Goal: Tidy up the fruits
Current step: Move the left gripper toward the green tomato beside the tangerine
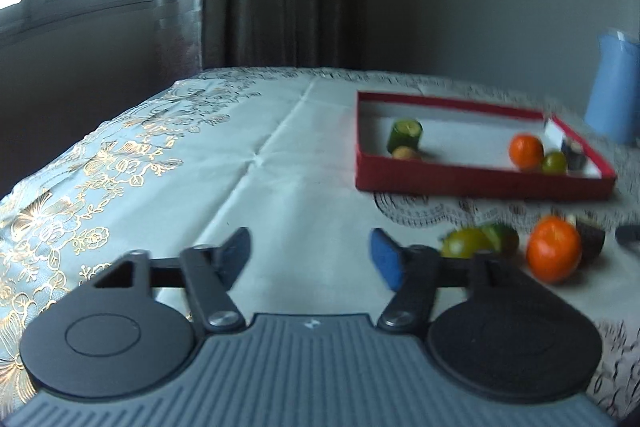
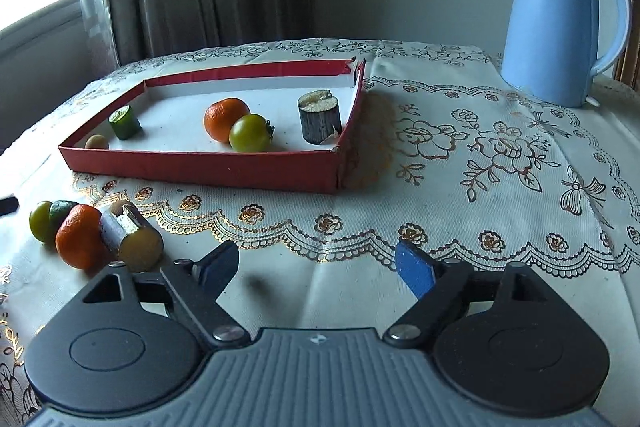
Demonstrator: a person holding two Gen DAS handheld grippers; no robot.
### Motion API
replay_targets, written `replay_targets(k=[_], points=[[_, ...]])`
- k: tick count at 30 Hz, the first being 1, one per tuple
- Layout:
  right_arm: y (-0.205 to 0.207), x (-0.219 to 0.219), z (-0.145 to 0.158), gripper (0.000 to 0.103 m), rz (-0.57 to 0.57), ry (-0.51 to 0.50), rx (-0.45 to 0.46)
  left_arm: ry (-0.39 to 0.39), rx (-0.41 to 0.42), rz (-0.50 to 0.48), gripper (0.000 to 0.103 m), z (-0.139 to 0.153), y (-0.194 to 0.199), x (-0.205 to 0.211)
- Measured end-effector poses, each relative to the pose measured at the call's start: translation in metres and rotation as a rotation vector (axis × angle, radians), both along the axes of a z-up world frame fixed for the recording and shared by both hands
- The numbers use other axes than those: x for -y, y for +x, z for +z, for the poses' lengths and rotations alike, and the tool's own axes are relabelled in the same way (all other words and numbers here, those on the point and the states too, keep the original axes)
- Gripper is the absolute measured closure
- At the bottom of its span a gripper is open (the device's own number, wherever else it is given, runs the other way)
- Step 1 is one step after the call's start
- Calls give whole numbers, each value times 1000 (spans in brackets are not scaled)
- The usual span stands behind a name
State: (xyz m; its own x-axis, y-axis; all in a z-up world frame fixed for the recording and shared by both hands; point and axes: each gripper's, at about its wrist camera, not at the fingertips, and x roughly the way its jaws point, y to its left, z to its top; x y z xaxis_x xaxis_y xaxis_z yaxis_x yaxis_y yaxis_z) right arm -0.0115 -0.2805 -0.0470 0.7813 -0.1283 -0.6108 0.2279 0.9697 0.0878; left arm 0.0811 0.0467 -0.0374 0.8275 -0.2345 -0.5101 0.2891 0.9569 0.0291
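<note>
Left wrist view: the left hand-held gripper (image 1: pixel 310 259) hangs over bare tablecloth on the table (image 1: pixel 280 187), its blue pads apart with nothing between them. To its right lies a loose cluster of fruit: a green tomato (image 1: pixel 464 243), a lime piece (image 1: pixel 502 237), an orange mandarin (image 1: pixel 554 253) and a dark cut piece (image 1: pixel 592 241). Farther back sits the red tray (image 1: pixel 480 179), holding a green cut piece, a small tan fruit, another mandarin and a green tomato. This view is blurred.

Right wrist view: the right hand-held gripper (image 2: pixel 316 267) stands wide open and empty above the cloth. The loose fruit cluster lies near its left finger, with a cut sugarcane piece (image 2: pixel 132 237) touching the mandarin. The tray holds a second sugarcane piece (image 2: pixel 320 121) standing upright by its right wall. A blue kettle (image 2: pixel 556 23) stands at the back right.
</note>
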Motion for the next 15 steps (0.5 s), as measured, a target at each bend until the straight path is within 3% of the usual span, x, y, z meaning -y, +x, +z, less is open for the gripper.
replay_targets(k=[2, 11, 15], points=[[0, 0, 0, 17, 2, 4, 1, 43, -2, -38, 74, -2, -4, 8], [-1, 4, 1, 15, 7, 31, 10, 64, 89, -281, 74, 9, -28, 27], [-1, 3, 1, 15, 6, 31, 10, 64, 116, -347, 74, 12, -37, 33]])
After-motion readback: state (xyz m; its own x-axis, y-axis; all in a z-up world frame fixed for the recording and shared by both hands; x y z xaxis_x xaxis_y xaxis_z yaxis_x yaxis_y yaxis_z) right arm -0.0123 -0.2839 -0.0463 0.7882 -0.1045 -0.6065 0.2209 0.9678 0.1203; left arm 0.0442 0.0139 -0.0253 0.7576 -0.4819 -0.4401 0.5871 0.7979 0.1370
